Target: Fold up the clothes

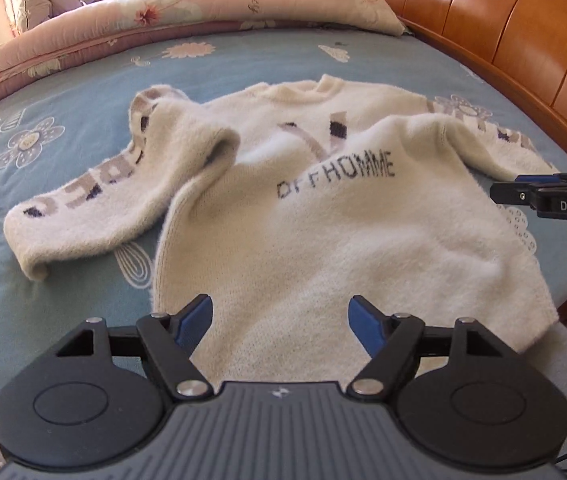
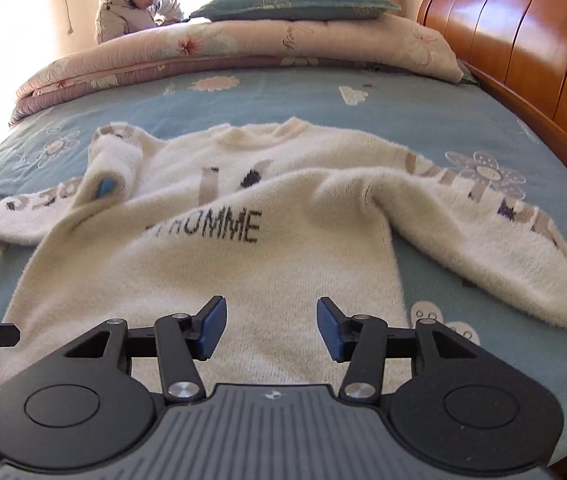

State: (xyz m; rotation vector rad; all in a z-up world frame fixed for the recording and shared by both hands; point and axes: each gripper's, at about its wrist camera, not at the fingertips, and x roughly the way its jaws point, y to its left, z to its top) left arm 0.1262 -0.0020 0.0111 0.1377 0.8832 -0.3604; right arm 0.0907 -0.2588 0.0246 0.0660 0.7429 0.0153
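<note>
Both grippers hover over the near hem, nothing between the pads — left gripper (image 1: 280,322) spread wide, right gripper (image 2: 272,328) spread a little less. Just beyond them the cream sweater (image 1: 323,216) lies on the bed (image 1: 63,80), lower half doubled up toward the collar, sleeves out to either side. Judged: bottom fold laid; next, pinch a sleeve and bring it inward.

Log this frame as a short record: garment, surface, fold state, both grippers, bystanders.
garment: cream sweater, dark lettering showing
surface: blue floral bedsheet
fold state: lower part turned up over the chest; both sleeves spread outward
left gripper: open, empty, above the sweater
right gripper: open, empty, above the sweater
bystanders: a person sits beyond the folded quilt
</note>
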